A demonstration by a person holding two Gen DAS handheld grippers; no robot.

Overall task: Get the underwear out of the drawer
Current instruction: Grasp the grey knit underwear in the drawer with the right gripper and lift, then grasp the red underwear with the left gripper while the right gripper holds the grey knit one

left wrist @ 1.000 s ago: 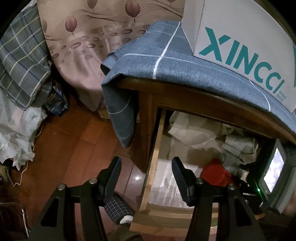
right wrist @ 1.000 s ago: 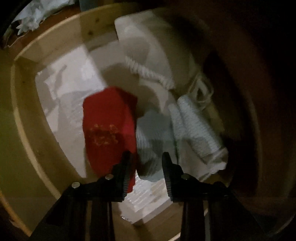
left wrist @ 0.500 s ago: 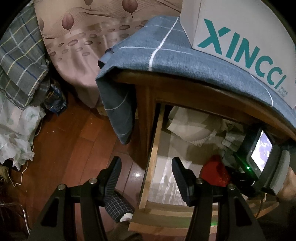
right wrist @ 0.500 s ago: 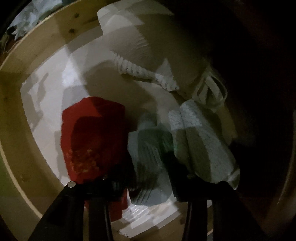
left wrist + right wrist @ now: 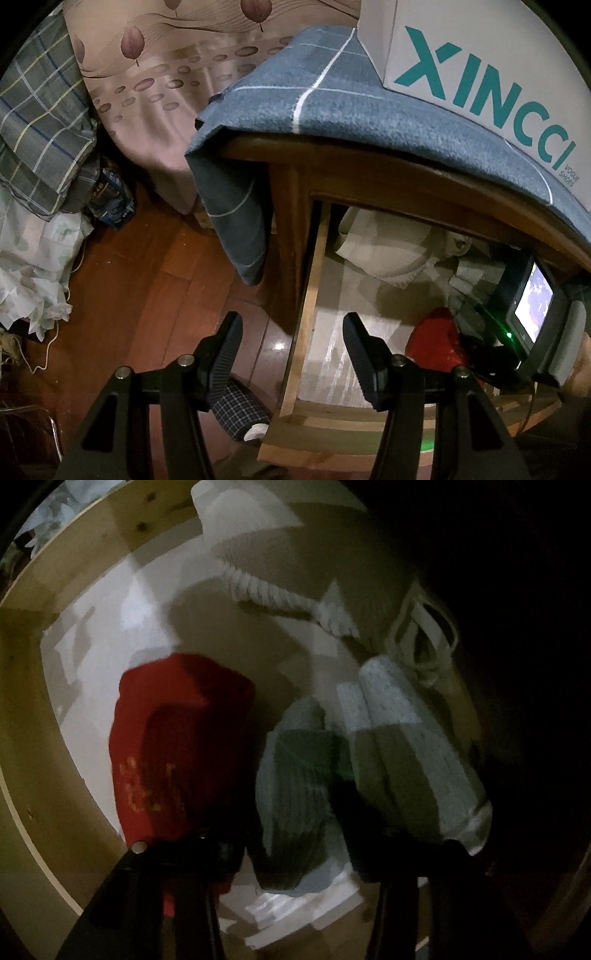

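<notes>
The wooden drawer (image 5: pixel 309 291) stands pulled out, its side wall (image 5: pixel 33 738) pale. Inside lie red underwear (image 5: pixel 177 746) (image 5: pixel 436 339), a grey-green ribbed folded piece (image 5: pixel 295 775), a pale dotted piece (image 5: pixel 399 738) and a cream knit (image 5: pixel 295 554). My right gripper (image 5: pixel 295 834) points steeply down into the drawer. Its dark fingers stand on either side of the ribbed piece, and I see no squeeze on the cloth. Its lit screen (image 5: pixel 532 314) shows in the left wrist view. My left gripper (image 5: pixel 291 321) hangs open and empty over the drawer's left edge.
A white shoe box (image 5: pixel 480 74) sits on a blue-grey cloth (image 5: pixel 314 110) draped over the cabinet top. Left of the cabinet is wooden floor (image 5: pixel 147 277), a leaf-patterned cover (image 5: pixel 166 74), plaid bedding (image 5: pixel 37 110) and a checked slipper (image 5: pixel 236 410).
The right gripper has sunk deeper into the drawer and its jaws have widened, from beside the red underwear to straddling the ribbed piece. The left gripper has stayed put.
</notes>
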